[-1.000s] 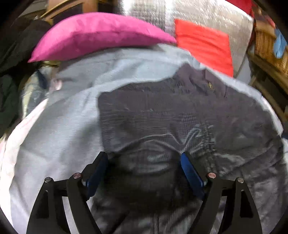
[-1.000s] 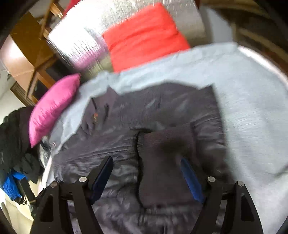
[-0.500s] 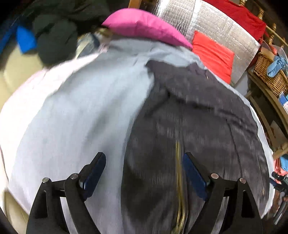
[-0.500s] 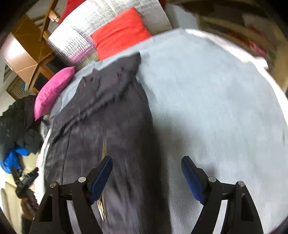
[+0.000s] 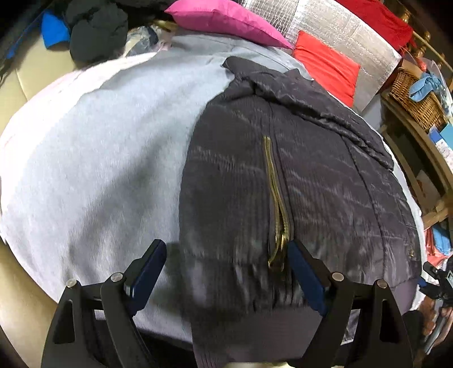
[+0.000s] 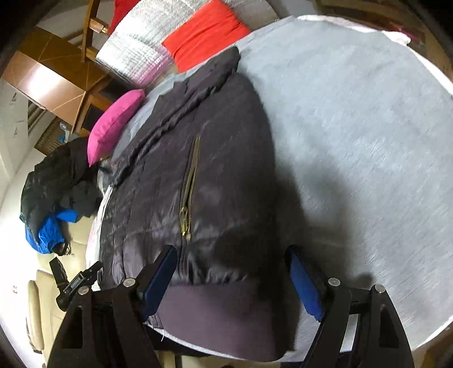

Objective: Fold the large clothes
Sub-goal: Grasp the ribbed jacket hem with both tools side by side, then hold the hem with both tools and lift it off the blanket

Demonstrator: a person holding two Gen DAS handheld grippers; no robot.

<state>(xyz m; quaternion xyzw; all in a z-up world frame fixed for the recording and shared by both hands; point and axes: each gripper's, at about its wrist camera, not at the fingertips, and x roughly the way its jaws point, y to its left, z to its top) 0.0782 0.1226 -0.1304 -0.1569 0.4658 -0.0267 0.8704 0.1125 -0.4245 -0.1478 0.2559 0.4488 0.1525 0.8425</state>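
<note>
A dark quilted jacket (image 5: 311, 175) with a gold zipper (image 5: 276, 198) lies flat on a pale grey-blue bed cover (image 5: 99, 158), its ribbed hem nearest me. My left gripper (image 5: 226, 271) is open and empty above the jacket's hem, left of the zipper. In the right wrist view the jacket (image 6: 215, 158) lies at centre left on the cover (image 6: 354, 127). My right gripper (image 6: 232, 271) is open and empty over the hem's right corner. The other gripper (image 6: 73, 280) shows at the lower left.
A pink pillow (image 5: 226, 19), a red cushion (image 5: 328, 62) and a silver quilted cushion (image 5: 339, 25) lie at the bed's head. Dark and blue clothes (image 6: 51, 186) are piled on a cream surface on the left. A wicker basket (image 5: 416, 93) stands on a shelf at right.
Both grippers pulled back from over the jacket to its hem end. The sleeve seen folded across the front one second ago is now out of sight; the zipper shows.
</note>
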